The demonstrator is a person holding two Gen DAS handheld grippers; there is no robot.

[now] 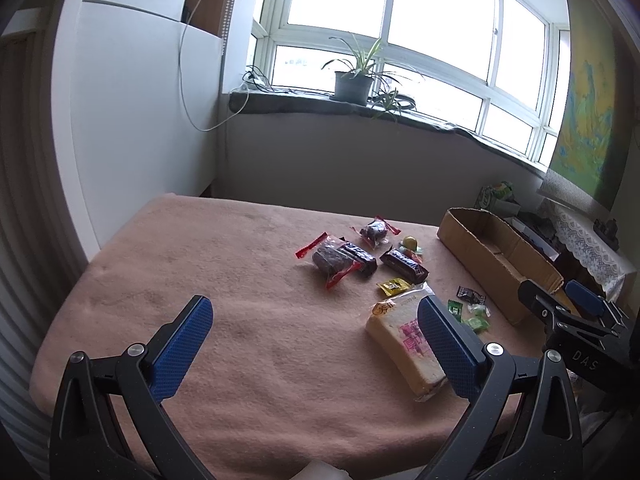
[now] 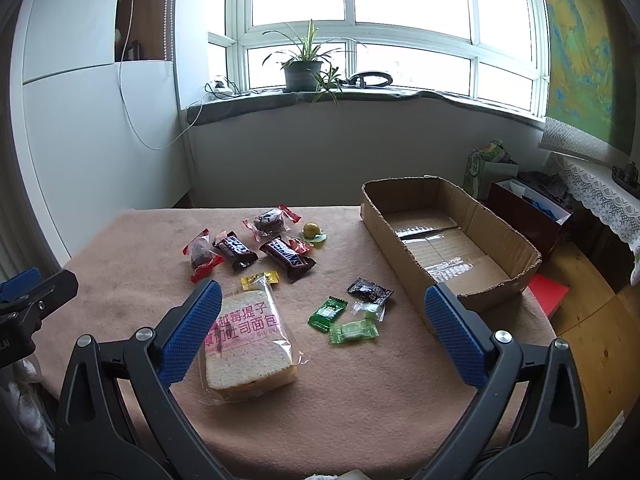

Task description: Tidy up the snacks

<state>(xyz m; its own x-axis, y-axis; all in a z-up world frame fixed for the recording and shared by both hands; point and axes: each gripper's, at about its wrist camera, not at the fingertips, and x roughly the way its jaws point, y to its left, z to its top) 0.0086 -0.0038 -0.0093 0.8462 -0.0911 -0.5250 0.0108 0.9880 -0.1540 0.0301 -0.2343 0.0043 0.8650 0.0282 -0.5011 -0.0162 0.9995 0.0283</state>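
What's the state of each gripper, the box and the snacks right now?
left gripper: open, holding nothing
right gripper: open, holding nothing
cardboard box: open-topped, no snacks inside
bread pack: sealed, lying flat on the cloth
Snickers bars: wrapped, on the cloth
green candies: wrapped, outside the box

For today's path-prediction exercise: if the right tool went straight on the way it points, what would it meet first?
Probably the green candy wrappers lying between the open fingers of the right tool, on the pink cloth; the black candy lies just behind. Depth is uncertain.
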